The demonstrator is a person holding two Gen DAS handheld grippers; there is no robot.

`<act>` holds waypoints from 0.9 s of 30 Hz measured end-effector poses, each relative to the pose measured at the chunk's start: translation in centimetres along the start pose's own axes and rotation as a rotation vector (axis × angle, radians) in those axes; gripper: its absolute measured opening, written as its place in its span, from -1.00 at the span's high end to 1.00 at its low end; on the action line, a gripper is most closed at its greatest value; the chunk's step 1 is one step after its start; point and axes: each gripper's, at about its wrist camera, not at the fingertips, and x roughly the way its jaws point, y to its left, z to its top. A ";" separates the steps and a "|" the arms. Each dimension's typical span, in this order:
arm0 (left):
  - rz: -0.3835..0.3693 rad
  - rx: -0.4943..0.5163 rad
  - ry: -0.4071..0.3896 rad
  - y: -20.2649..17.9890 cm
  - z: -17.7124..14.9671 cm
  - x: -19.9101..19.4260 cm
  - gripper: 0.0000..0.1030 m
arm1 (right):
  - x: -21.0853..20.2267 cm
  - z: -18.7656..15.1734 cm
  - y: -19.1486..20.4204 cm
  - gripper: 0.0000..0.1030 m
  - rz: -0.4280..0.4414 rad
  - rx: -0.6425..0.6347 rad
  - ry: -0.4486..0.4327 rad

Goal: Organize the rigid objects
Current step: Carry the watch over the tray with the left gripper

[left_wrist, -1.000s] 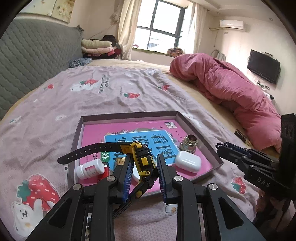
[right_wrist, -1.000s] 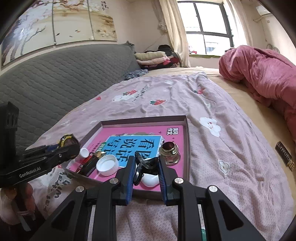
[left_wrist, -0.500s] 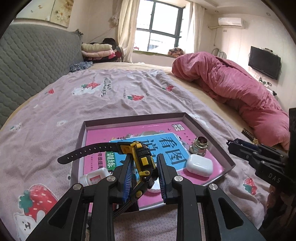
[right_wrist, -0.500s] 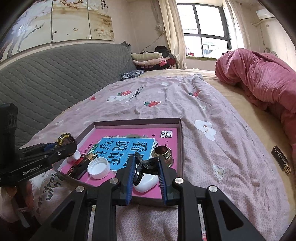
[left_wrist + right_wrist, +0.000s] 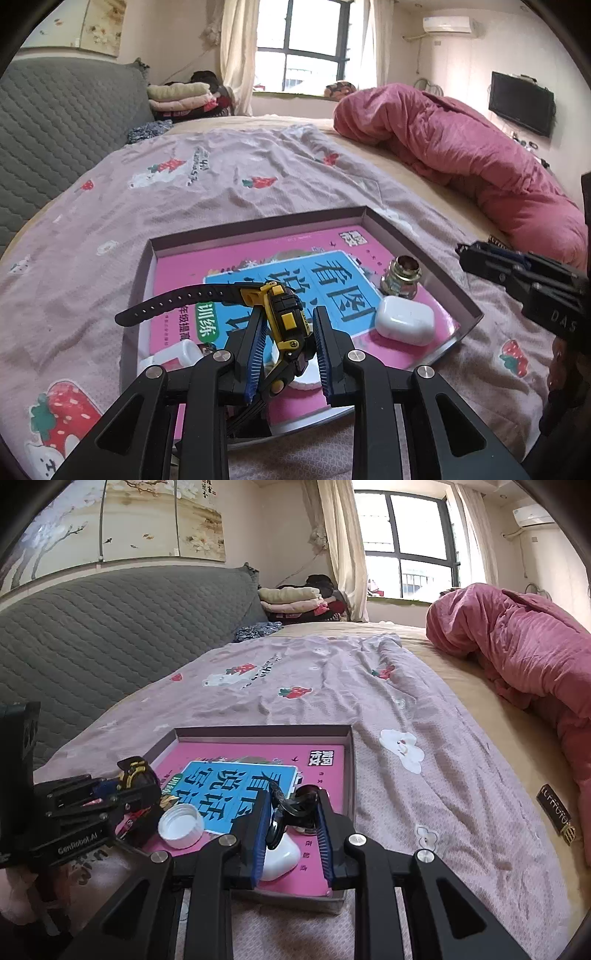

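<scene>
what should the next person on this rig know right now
Left gripper: jaws shut on the yellow-and-black wristwatch, held over the shallow grey tray.
Right gripper: jaws shut on a black plastic hair clip, above the tray's near edge.
In the tray: pink book, white earbud case, brass metal fitting, white bottle cap, small white bottle.
Left: set down watch and clip.

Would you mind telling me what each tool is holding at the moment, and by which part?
The left tool grips a yellow-and-black watch by its case. The right tool clamps a black clip across its middle.
</scene>
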 end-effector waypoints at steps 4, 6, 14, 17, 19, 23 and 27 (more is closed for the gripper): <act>-0.010 0.014 0.020 -0.4 -0.2 0.7 0.49 | 0.5 0.2 -0.2 0.53 -0.009 -0.004 0.004; -0.014 0.020 0.031 -0.5 -0.3 0.9 0.49 | 0.8 0.2 -0.2 0.53 -0.009 -0.005 0.009; -0.027 0.038 0.071 -1.1 -0.8 1.7 0.49 | 2.1 -0.2 0.1 0.53 -0.045 -0.030 0.061; -0.034 0.036 0.084 -1.1 -1.0 2.0 0.49 | 2.5 -0.5 0.0 0.53 -0.054 -0.026 0.083; -0.034 0.037 0.089 -1.1 -1.1 2.0 0.49 | 2.8 -0.7 -0.1 0.53 -0.065 -0.027 0.103; -0.039 0.036 0.098 -1.1 -1.2 2.2 0.49 | 3.1 -1.1 -0.1 0.53 -0.066 -0.031 0.116; -0.043 0.037 0.103 -1.1 -1.1 2.3 0.49 | 3.1 -1.3 0.3 0.53 -0.080 -0.054 0.116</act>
